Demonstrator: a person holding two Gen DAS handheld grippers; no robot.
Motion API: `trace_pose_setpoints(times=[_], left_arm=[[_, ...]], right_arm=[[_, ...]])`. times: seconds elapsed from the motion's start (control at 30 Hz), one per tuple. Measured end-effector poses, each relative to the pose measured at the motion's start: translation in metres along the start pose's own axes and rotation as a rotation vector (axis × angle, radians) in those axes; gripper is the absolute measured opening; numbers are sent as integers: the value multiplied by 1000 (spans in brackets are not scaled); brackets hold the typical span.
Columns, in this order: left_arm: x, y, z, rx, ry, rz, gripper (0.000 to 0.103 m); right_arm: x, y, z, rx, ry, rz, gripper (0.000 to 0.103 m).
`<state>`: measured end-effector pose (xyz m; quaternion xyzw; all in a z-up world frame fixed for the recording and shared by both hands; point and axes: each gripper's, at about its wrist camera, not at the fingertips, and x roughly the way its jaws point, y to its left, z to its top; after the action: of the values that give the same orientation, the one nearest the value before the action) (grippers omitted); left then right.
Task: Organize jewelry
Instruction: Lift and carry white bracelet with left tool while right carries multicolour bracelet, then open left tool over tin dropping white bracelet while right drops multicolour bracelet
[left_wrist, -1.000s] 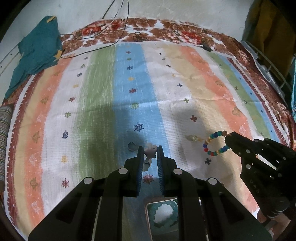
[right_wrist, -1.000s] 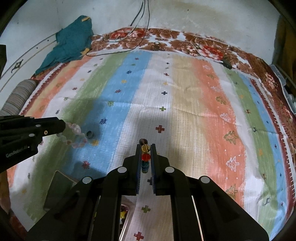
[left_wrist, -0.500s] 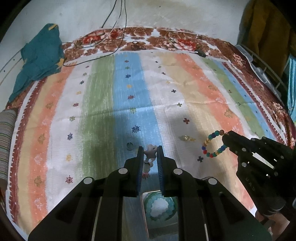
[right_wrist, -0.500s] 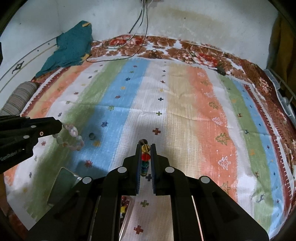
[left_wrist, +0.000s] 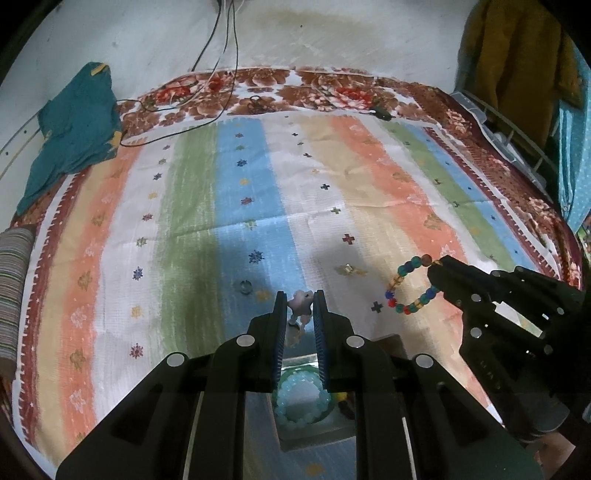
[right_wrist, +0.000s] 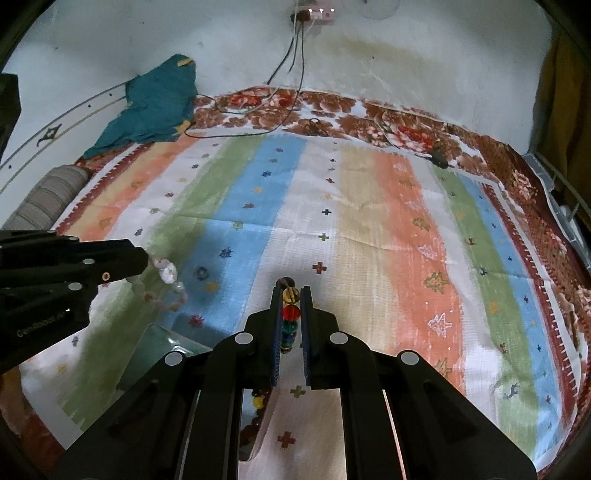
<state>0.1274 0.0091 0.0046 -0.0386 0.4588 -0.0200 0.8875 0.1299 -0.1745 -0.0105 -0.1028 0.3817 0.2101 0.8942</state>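
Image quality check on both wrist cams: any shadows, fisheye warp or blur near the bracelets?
Left wrist: dark shadow on the striped bedsheet ahead of the left gripper; strong fisheye bend at the edges; multicolour bracelet sharp. Right wrist: dim, black vignette corners; pale bracelet slightly soft.

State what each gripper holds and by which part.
The left gripper pinches a pale pink bead bracelet by one stretch of its loop; the rest dangles. The right gripper pinches a multicoloured bead bracelet the same way.

Right gripper (right_wrist: 289, 295) clamped on multicoloured bead bracelet (right_wrist: 289, 314), left gripper (right_wrist: 146, 260) gripping pale bead bracelet (right_wrist: 168, 275), striped bedspread (right_wrist: 369, 229) beneath
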Motion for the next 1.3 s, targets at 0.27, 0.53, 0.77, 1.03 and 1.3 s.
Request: trace_pose_setpoints(times=[0.27, 0.53, 0.77, 1.03, 1.3], left_arm=[[-18, -4, -11, -2, -21, -25, 14], [-30, -9, -27, 9, -29, -34, 14], [-39, -17, -40, 36, -37, -30, 14], [-36, -8, -44, -5, -18, 13, 29], [-25, 7, -38, -55, 9, 7, 51]], right_arm=[[-14, 10, -11, -13, -5, 21, 10], [-26, 19, -24, -20, -4, 46, 10], [-36, 28, -36, -26, 4, 82, 10], [-28, 16, -40, 10, 32, 54, 32], [-14, -2, -37, 54, 57, 39, 43]])
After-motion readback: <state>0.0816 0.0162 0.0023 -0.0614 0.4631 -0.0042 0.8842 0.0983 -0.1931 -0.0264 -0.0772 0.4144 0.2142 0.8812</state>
